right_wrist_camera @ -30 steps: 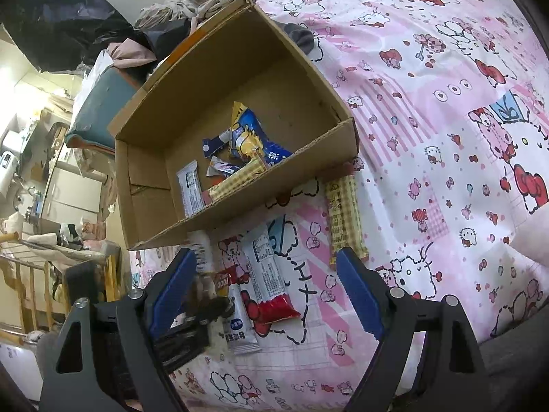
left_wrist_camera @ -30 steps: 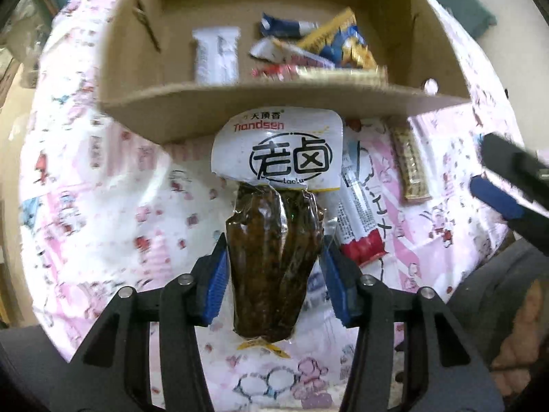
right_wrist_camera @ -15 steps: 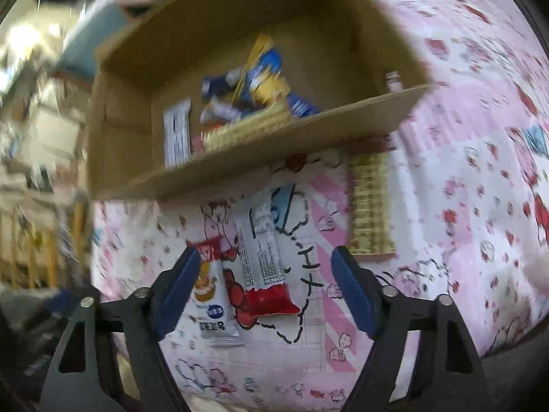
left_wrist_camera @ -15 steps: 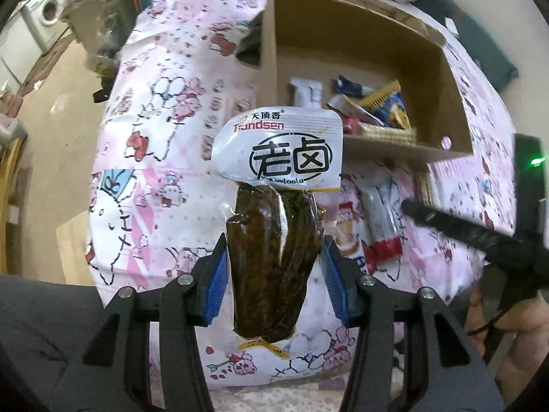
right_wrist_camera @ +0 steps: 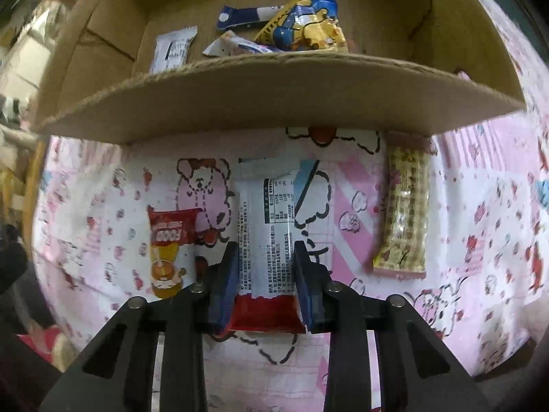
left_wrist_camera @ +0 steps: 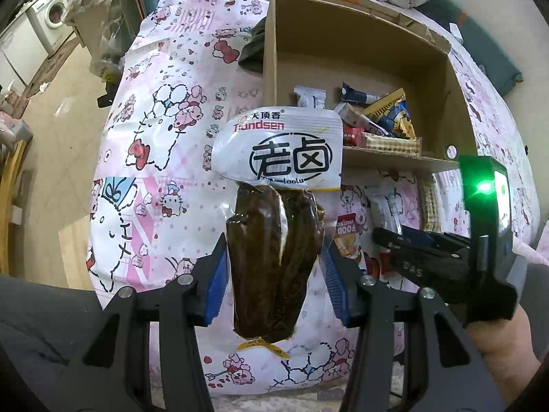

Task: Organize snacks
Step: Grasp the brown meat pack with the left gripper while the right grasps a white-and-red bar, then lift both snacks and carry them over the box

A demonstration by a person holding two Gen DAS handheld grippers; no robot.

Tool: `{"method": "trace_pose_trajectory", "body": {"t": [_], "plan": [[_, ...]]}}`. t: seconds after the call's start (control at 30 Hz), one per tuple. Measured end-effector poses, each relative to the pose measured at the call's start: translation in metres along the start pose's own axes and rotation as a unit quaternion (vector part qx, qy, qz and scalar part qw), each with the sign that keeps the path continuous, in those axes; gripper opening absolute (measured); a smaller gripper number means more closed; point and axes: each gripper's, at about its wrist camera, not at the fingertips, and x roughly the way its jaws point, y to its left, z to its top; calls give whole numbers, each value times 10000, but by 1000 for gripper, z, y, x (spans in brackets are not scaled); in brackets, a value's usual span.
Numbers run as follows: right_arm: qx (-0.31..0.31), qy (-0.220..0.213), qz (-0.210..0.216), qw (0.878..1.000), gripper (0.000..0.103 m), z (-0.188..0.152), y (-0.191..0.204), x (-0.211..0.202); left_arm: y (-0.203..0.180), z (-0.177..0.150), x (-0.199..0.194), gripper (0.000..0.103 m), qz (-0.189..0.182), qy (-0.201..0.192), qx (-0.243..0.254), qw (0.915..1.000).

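My left gripper (left_wrist_camera: 272,250) is shut on a clear packet of dark brown braised snack with a white printed top (left_wrist_camera: 278,158), held above the pink cloth to the left of the cardboard box (left_wrist_camera: 343,51). My right gripper (right_wrist_camera: 266,250) points down at the cloth in front of the box wall (right_wrist_camera: 274,92). Its jaws are closing, and the blue pads pinch the sides of a white-and-red snack bar (right_wrist_camera: 271,206) lying there. A small red-and-orange packet (right_wrist_camera: 170,250) lies to its left and a yellow checked bar (right_wrist_camera: 406,213) to its right. Several snacks lie inside the box, among them a blue-and-yellow bag (right_wrist_camera: 308,31).
A pink cartoon-print cloth (left_wrist_camera: 154,178) covers the table, whose edge drops to a wooden floor at the left. A dark cloth (left_wrist_camera: 252,48) lies beside the box's far corner. A washing machine (left_wrist_camera: 51,17) stands far left. A person's hand (left_wrist_camera: 497,343) grips the right tool.
The left gripper lifted and swung left with its packet, so the box now sits to the right. The right gripper came down over the white-and-red bar and its jaws narrowed onto it.
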Motion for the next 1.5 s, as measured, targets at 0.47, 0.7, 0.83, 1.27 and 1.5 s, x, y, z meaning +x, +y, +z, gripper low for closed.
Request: {"method": "trace_pose_trajectory", "body": {"t": [0.47, 0.7, 0.83, 1.27, 1.5], "plan": [[238, -248, 439, 9984, 32, -19, -15, -32, 7, -1, 2, 47, 289, -128, -34, 9995], [313, -504, 591, 9965, 32, -22, -24, -65, 3, -2, -3, 47, 276, -208, 11, 9994], [315, -880, 728, 9930, 32, -25, -25, -97, 2, -1, -11, 47, 274, -365, 62, 9989], [400, -2076, 1255, 9693, 32, -28, -21, -185, 8, 31, -68, 47, 16, -1168, -177, 9930], [435, -2464, 1466, 9570, 32, -1, -28, -204, 3, 72, -84, 47, -37, -1418, -146, 9898]]}}
